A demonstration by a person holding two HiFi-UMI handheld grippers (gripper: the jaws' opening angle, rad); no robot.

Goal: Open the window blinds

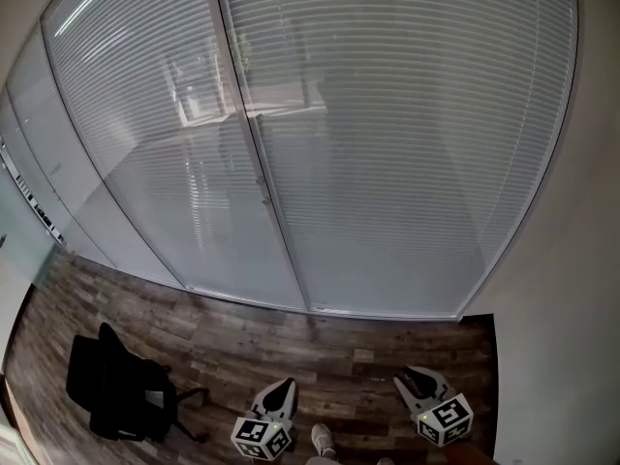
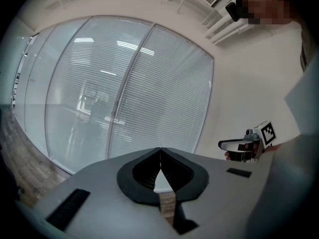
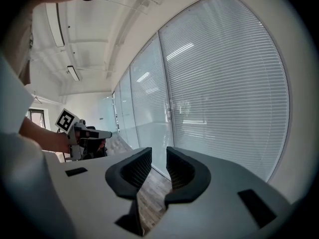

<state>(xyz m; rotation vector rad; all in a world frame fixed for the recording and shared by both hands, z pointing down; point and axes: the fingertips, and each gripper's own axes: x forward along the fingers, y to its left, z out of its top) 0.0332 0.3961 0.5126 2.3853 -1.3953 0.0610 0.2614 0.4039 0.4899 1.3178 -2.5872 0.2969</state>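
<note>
Both are aiming at the blinds (image 1: 387,163) for the reach: left tongs (image 2: 160,151) closed tight and empty, right tongs (image 3: 158,158) gaping, empty.

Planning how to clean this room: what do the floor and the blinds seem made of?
The floor looks like brown wood-grain planks, wood or laminate, matt, with visible board seams. The blinds are thin pale horizontal slats, perhaps metal or plastic; reflections suggest glossy glass in front.

White slatted window blinds (image 1: 387,163) hang lowered, covering the glass.
</note>
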